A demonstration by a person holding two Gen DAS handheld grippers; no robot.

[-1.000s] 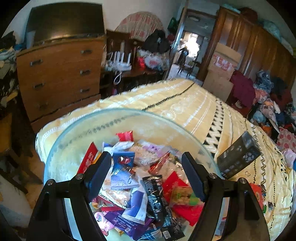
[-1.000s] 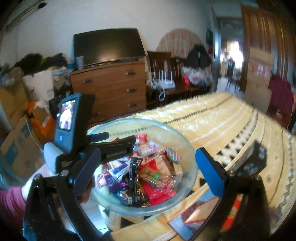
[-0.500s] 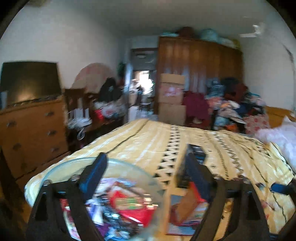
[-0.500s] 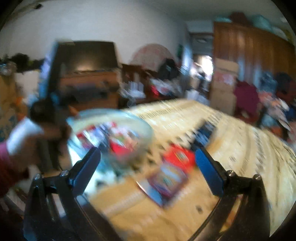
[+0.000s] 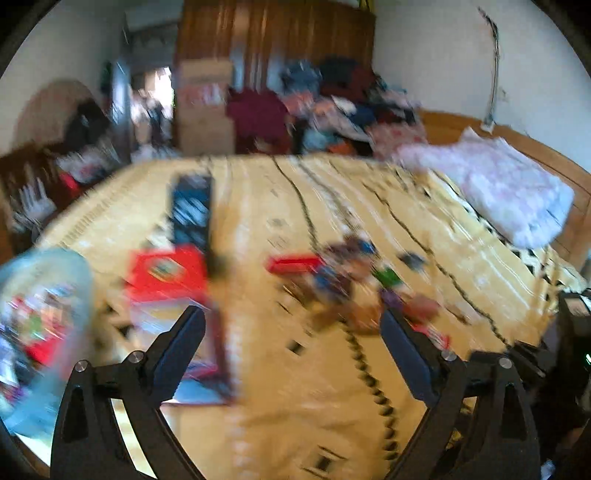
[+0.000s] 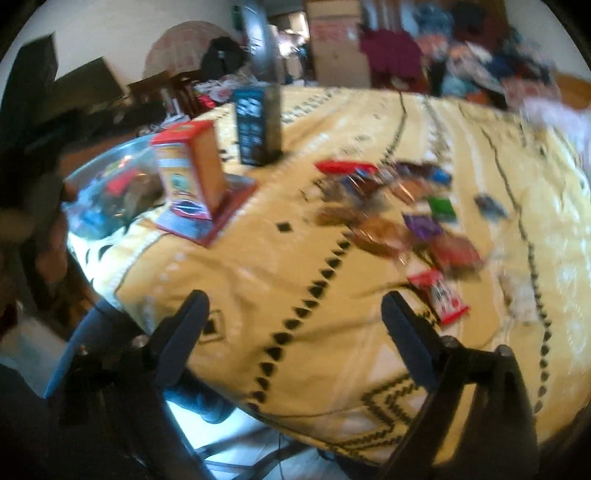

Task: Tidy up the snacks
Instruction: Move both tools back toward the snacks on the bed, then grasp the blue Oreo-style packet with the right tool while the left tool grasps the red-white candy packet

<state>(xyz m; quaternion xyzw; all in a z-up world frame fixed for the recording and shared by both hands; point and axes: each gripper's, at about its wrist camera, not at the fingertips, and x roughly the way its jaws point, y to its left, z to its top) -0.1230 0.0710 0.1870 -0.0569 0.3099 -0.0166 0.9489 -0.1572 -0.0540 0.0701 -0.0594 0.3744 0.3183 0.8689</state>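
A glass bowl (image 5: pixel 40 295) (image 6: pixel 107 192) full of wrapped snacks sits at the left end of the yellow bedspread (image 5: pixel 295 369) (image 6: pixel 295 258). Several loose snack packets (image 5: pixel 347 280) (image 6: pixel 399 206) lie scattered to its right, with a red-and-white packet (image 6: pixel 441 295) nearest my right gripper. A red box (image 5: pixel 166 273) (image 6: pixel 188 173) and a dark blue box (image 5: pixel 192 210) (image 6: pixel 255 125) stand between bowl and packets. My left gripper (image 5: pixel 291 350) is open over bare bedspread. My right gripper (image 6: pixel 295 332) holds nothing; its jaws are closing. Both views are blurred.
A white folded quilt (image 5: pixel 498 192) lies at the far right of the bed. Piled clothes (image 5: pixel 332 103), cardboard boxes (image 5: pixel 203 107) and a wooden wardrobe (image 5: pixel 277 33) stand behind. A blue chair (image 6: pixel 110 332) is at the bed's near edge.
Both grippers swung right from the bowl toward the scattered packets. The bowl went from centre to the left edge of both views. The right gripper also dropped lower and narrowed slightly.
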